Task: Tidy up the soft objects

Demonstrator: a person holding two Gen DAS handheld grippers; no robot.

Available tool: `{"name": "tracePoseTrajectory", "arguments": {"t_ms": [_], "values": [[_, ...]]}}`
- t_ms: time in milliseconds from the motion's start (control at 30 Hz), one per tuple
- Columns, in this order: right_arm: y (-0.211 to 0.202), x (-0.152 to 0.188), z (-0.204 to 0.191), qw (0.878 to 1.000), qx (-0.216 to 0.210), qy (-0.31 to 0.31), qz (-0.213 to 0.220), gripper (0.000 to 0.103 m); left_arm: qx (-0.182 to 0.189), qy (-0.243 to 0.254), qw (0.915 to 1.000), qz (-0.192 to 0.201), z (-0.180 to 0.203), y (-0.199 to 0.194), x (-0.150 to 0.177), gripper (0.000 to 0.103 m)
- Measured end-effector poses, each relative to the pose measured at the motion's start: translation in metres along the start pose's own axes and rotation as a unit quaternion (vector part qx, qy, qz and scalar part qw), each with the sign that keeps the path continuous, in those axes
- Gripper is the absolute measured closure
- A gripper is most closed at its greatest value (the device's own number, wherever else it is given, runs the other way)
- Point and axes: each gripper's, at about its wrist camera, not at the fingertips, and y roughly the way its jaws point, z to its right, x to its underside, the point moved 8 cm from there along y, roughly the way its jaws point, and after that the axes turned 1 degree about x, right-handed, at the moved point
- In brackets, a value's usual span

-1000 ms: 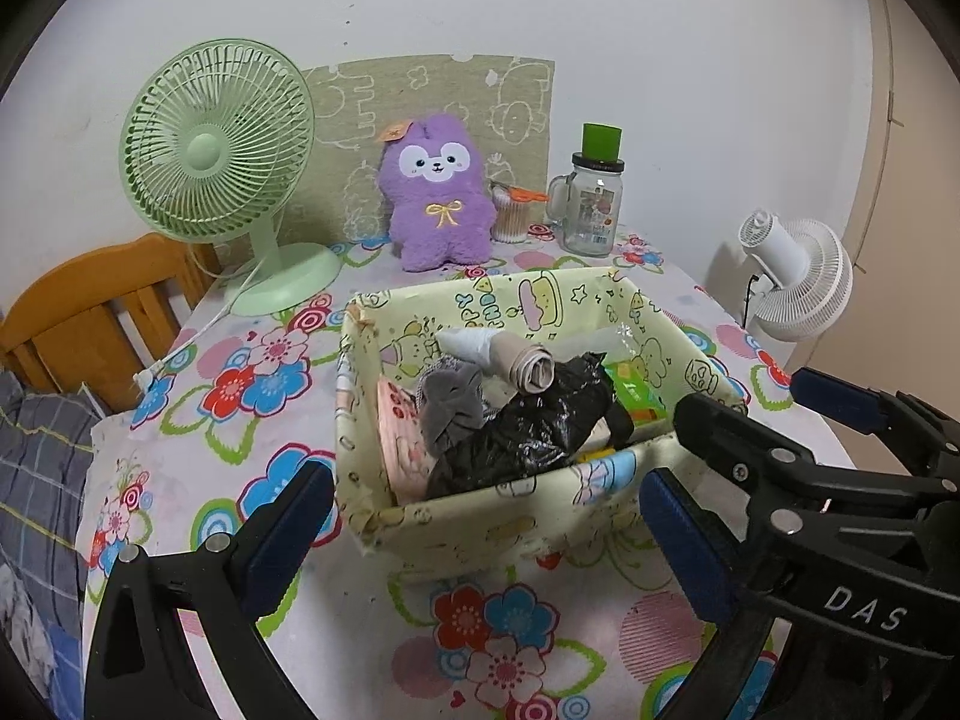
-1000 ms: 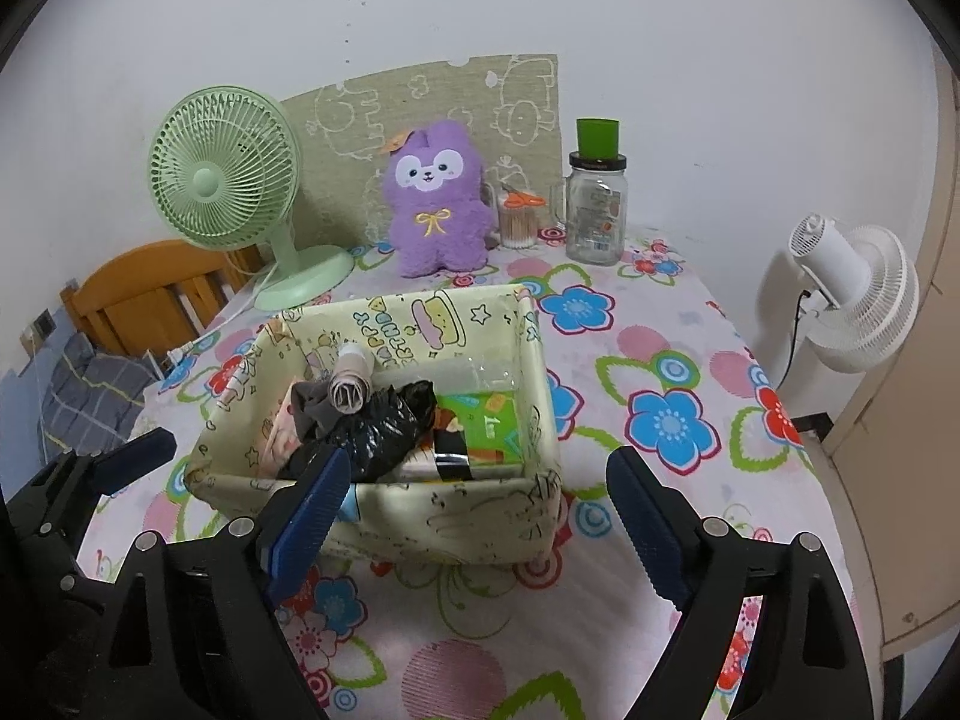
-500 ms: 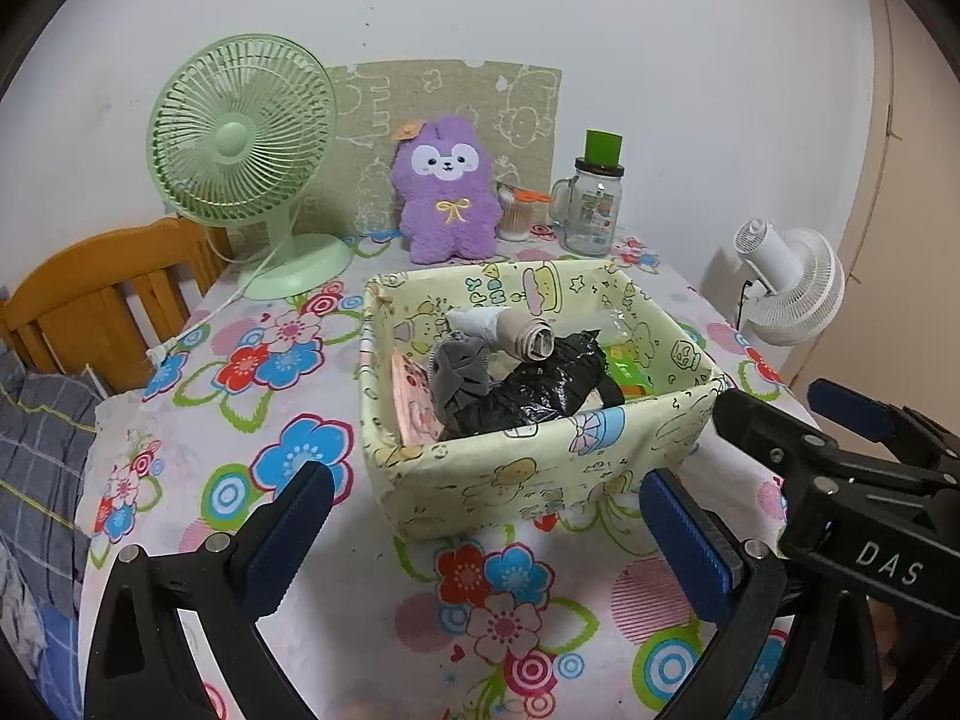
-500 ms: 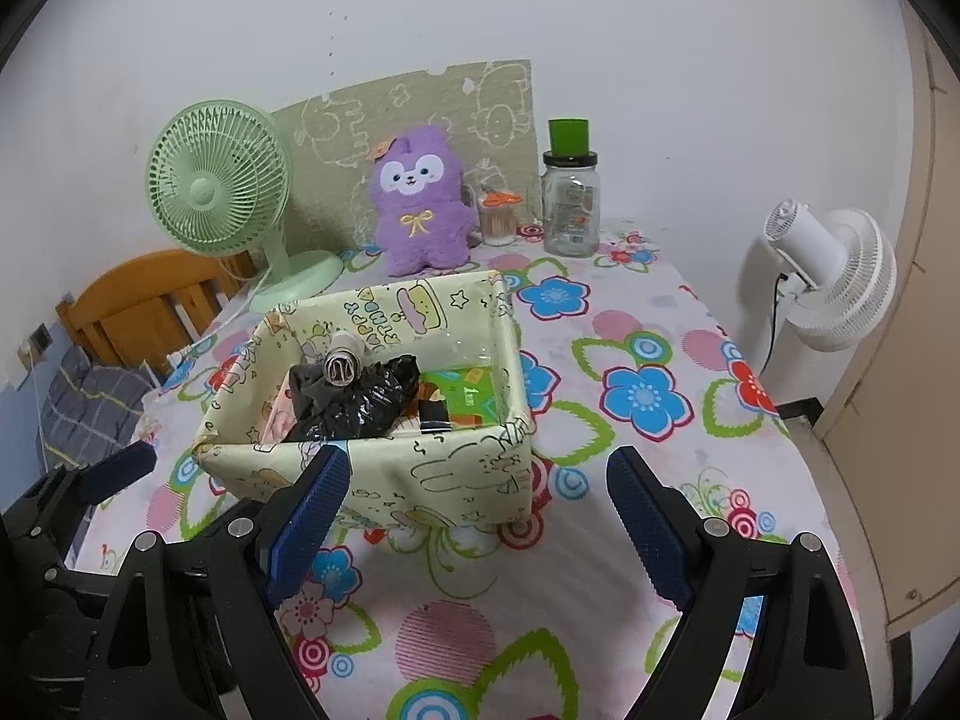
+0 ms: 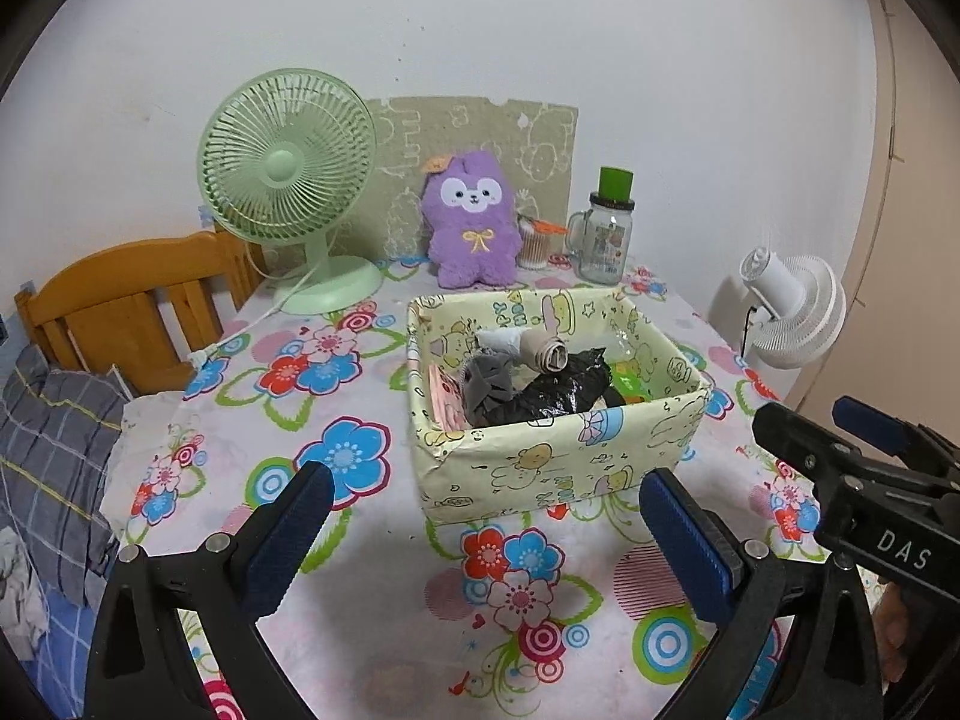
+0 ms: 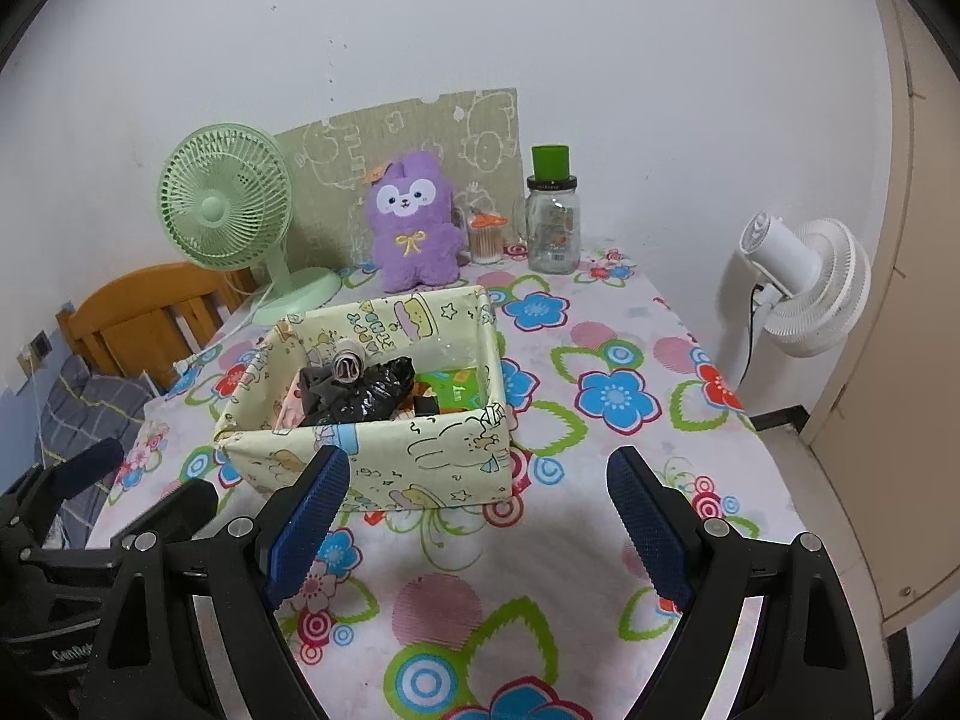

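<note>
The storage box (image 5: 558, 456), pale yellow with cartoon prints, sits in front of you on the middle of the bench (image 5: 336, 588), whose cloth is printed with bright flowers. Inside it you can see a crumpled black bag (image 5: 564, 390), a grey cloth (image 5: 489, 378) to its left, a rolled beige piece (image 5: 549, 351) on top towards the far wall, something pink (image 5: 447, 396) against the left wall and a green packet (image 6: 456, 387) on the right; what lies under them is hidden.

Your left tongs (image 5: 480, 531) hang over the near bench with the jaws spread wide and nothing between them, the box just beyond. Your right tongs (image 6: 477, 525) are likewise wide apart and hold nothing, with the near wall of the box just past the left pad.

At the far edge a purple plush toy (image 5: 474, 228) leans upright against a patterned board (image 5: 480, 144). A green desk fan (image 5: 288, 180) stands to its left, a glass jar with a green cap (image 5: 603, 234) to its right, and a small pot, possibly of cotton swabs (image 5: 534, 243), between plush and jar. A white fan (image 6: 804, 282) stands off the bench on the right; a wooden bed frame (image 5: 120, 306) and checked bedding (image 5: 54, 444) lie to the left.
</note>
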Motion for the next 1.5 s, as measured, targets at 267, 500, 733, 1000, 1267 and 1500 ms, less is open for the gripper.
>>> {"name": "tracePoseTrajectory", "arguments": {"t_ms": [267,500,733,1000,1267,1500], "values": [[-0.026,0.004,-0.006,1.0,0.0,-0.015,0.017,0.013,-0.001,0.0,0.9998,0.019,0.002,-0.025,0.0,0.0],[-0.05,0.006,-0.011,0.999,-0.006,-0.027,0.037,0.012,-0.016,0.003,0.9989,0.045,0.002,-0.051,-0.002,0.0],[-0.07,0.007,-0.011,0.998,0.006,-0.03,0.059,0.01,-0.018,0.0,0.9978,0.065,0.006,-0.072,-0.002,0.0],[-0.084,0.009,-0.008,0.996,0.016,-0.035,0.076,0.01,-0.015,-0.001,0.9962,0.086,0.011,-0.086,0.0,0.0],[-0.088,0.008,-0.007,0.996,0.019,-0.031,0.081,0.009,-0.025,0.007,0.9951,0.095,0.012,-0.087,-0.001,0.0],[-0.086,0.008,-0.008,0.996,0.019,-0.032,0.079,0.009,-0.025,0.004,0.9954,0.093,0.01,-0.084,0.0,0.0]]}}
